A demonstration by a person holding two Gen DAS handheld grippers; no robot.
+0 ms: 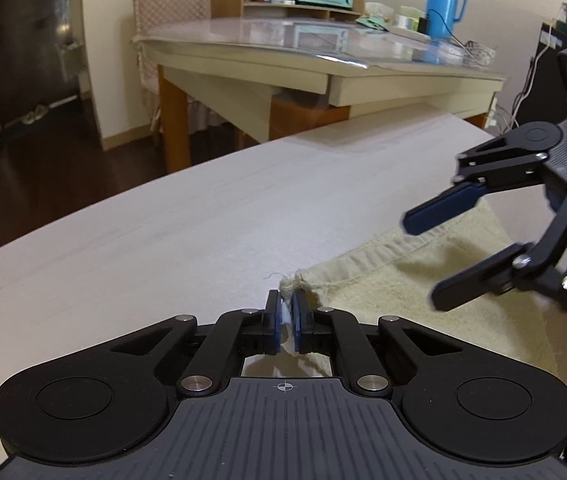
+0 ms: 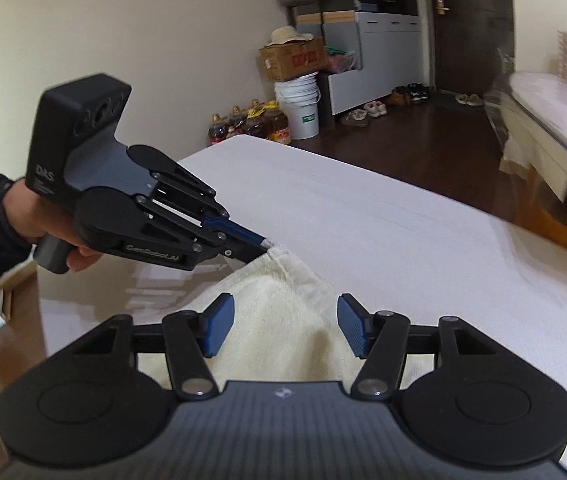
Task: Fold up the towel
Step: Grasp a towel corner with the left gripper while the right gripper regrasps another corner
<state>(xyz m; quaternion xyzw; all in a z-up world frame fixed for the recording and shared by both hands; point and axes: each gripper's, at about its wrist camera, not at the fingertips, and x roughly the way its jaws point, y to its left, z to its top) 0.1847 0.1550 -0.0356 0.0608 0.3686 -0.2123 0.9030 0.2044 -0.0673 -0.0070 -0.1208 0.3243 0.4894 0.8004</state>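
Left tongs (image 1: 286,318), bottom centre of left view, clenched on towel (image 1: 423,280) corner – right tongs (image 2: 285,326) spread wide over cloth, gripping nothing yet. Towel lies lower right on table (image 1: 203,208), unfolded afaict; fold itself still to do.

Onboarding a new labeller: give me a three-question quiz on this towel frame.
1. True or false: the left gripper is shut on a corner of the towel.
2. The right gripper is: A) open above the towel, B) shut on the towel, C) out of view.
3. What surface does the towel lie on?

Key: 1 true. 2 A. 3 the white table.
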